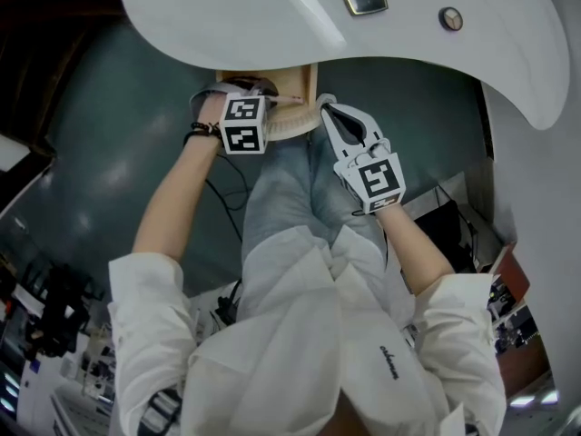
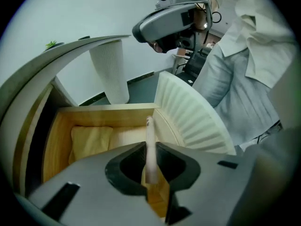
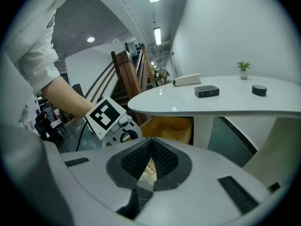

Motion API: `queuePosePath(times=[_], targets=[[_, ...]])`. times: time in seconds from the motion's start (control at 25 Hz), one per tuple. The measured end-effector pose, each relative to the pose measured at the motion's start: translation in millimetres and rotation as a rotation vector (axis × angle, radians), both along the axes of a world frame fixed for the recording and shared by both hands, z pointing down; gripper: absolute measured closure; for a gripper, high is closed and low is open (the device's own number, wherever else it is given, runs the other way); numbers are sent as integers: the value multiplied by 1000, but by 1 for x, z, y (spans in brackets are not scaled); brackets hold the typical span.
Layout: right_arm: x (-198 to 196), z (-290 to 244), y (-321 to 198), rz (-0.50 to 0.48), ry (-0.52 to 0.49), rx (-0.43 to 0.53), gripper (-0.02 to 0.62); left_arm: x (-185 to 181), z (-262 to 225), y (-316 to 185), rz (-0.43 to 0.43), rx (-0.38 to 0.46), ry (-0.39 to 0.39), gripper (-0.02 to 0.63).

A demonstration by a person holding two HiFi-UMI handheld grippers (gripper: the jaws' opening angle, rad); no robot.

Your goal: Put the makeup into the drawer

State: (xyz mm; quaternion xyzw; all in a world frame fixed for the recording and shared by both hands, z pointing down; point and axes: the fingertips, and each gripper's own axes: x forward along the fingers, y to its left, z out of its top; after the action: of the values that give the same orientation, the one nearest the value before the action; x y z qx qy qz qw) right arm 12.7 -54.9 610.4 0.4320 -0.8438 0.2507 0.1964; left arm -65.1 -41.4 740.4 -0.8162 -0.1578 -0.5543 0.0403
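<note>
Pale makeup stick (image 2: 149, 132) pinched between fingers (image 2: 126, 167) of left gripper (image 2: 150, 149)

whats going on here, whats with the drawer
A person is working with two handheld tongs. The left tongs are clamped on a slim white makeup stick, pointing it down over the open wooden drawer, not yet released. The right tongs are shut, beside the drawer's ribbed white front.
</note>
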Motion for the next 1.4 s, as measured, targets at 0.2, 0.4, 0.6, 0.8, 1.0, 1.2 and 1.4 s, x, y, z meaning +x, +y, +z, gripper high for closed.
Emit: queuePosePath(times=[0.2, 0.4, 0.6, 0.8, 1.0, 1.2, 1.4], targets=[[1, 4, 0, 17, -6, -6, 578, 9, 22, 0, 41, -19, -42, 525], [2, 8, -2, 33, -17, -11, 578, 11, 50, 1, 74, -28, -92, 525], [8, 11, -2, 54, -15, -31, 578, 10, 68, 5, 60, -51, -119, 525], [10, 8, -10, 67, -23, -23, 578, 0, 83, 7, 81, -55, -165, 523], [10, -1, -12, 69, -35, -16, 578, -3, 81, 10, 107, -31, -172, 523], [12, -3, -16, 69, -40, -11, 578, 2, 70, 3, 70, -22, -145, 479], [13, -16, -18, 73, -55, 6, 578, 16, 27, -5, 33, 10, -37, 468]])
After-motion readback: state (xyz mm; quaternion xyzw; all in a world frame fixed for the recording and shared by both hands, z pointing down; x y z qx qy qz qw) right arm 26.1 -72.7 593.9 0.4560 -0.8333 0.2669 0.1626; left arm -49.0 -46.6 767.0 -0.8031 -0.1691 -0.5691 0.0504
